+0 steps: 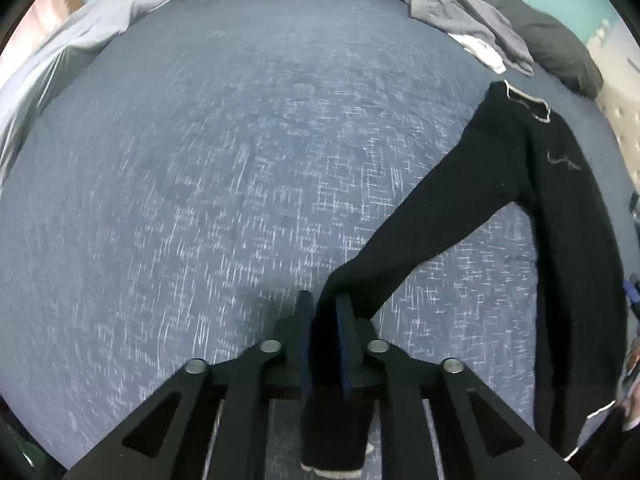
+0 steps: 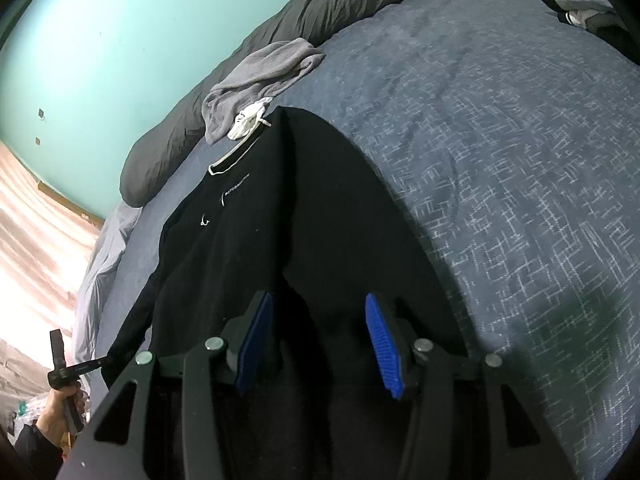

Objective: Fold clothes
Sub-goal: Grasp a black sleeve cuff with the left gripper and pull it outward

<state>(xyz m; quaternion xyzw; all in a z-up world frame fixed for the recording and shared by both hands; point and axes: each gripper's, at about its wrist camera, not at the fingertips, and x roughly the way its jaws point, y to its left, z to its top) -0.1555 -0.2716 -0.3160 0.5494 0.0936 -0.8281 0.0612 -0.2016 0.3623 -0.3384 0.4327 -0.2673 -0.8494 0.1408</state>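
While the black sweater (image 2: pixel 280 208) lay flat on the blue bedspread (image 1: pixel 200 180), the left gripper (image 1: pixel 326 312) loosely pinched its sleeve and the right gripper (image 2: pixel 320 340) hovered wide apart over it.

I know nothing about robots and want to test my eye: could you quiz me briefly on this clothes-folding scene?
1. True or false: the right gripper is clamped on the grey garment.
2. What lies between the left gripper's fingers? A: a white sock. B: a black sleeve. C: a pillow.
3. Fill in: the grey garment lies on the bed next to the ____ of the black sweatshirt.

Key: 1 false, its jaws stand open over the sweatshirt; 2 B; 3 collar.
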